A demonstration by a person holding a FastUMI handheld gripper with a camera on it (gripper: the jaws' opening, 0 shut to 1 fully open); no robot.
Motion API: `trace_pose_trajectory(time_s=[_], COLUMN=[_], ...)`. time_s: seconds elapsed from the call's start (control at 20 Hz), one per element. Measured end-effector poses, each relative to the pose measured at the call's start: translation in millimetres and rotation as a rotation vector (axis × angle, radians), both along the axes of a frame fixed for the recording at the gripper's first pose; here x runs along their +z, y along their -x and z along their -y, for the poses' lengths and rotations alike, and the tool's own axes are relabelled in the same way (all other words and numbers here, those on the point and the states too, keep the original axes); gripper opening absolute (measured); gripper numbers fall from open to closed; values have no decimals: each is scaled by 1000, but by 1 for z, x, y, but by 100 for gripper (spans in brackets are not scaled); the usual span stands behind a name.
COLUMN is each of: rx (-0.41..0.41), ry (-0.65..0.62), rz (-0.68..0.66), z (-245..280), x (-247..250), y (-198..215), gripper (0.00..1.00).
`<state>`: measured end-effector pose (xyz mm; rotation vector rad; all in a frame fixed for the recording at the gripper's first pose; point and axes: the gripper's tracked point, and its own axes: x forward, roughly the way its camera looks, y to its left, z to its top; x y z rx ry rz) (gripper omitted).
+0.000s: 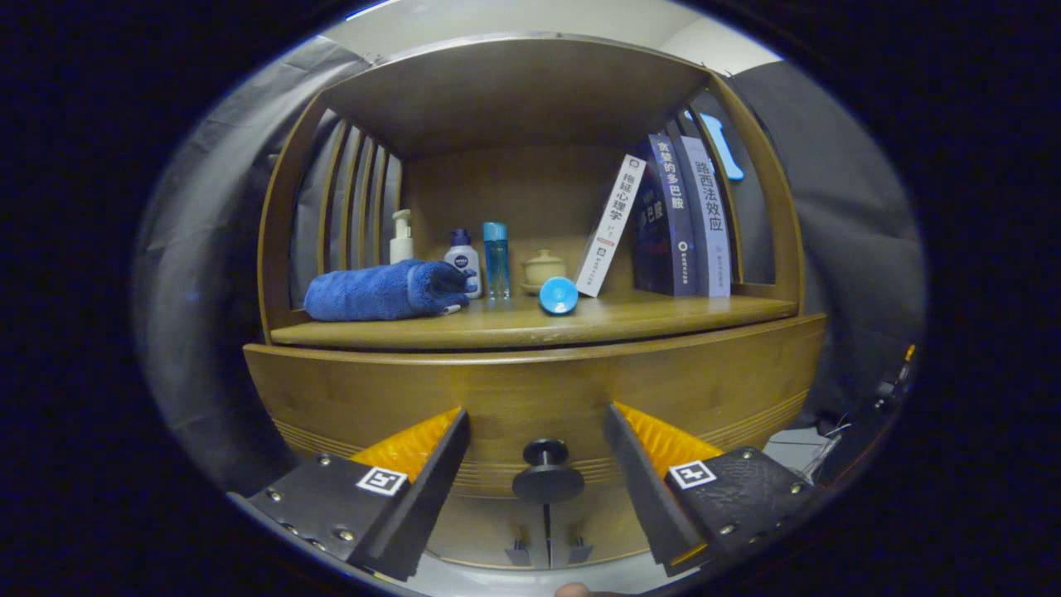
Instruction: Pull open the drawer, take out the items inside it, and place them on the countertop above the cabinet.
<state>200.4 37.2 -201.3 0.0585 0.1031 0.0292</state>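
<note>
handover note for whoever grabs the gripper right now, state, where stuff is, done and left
Gripper: open, fingers spread to either side of the drawer knob, not pressing on it.
Drawer: front looks shut, so its contents are hidden.
Countertop: already carries a rolled blue towel, bottles, a small lidded jar, a blue round object and books; bare wood shows in front of the books.
Done: gripper lined up on the knob.
Left: close on the knob, pull the drawer open, lift out the items, set them on the countertop.
</note>
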Motion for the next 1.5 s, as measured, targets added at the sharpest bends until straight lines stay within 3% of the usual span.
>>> trace_pose_trajectory(time_s=[0.3,0.65,0.9,1.15,1.5], rx=[-6,8,7,17,4], ry=[-45,-69,-72,14,52], rz=[-2,-11,-30,-47,-56], z=[-4,-6,-6,-6,7], x=[-7,-13,-13,2,53], y=[-22,-19,8,52,100], gripper=[99,99,99,99,99])
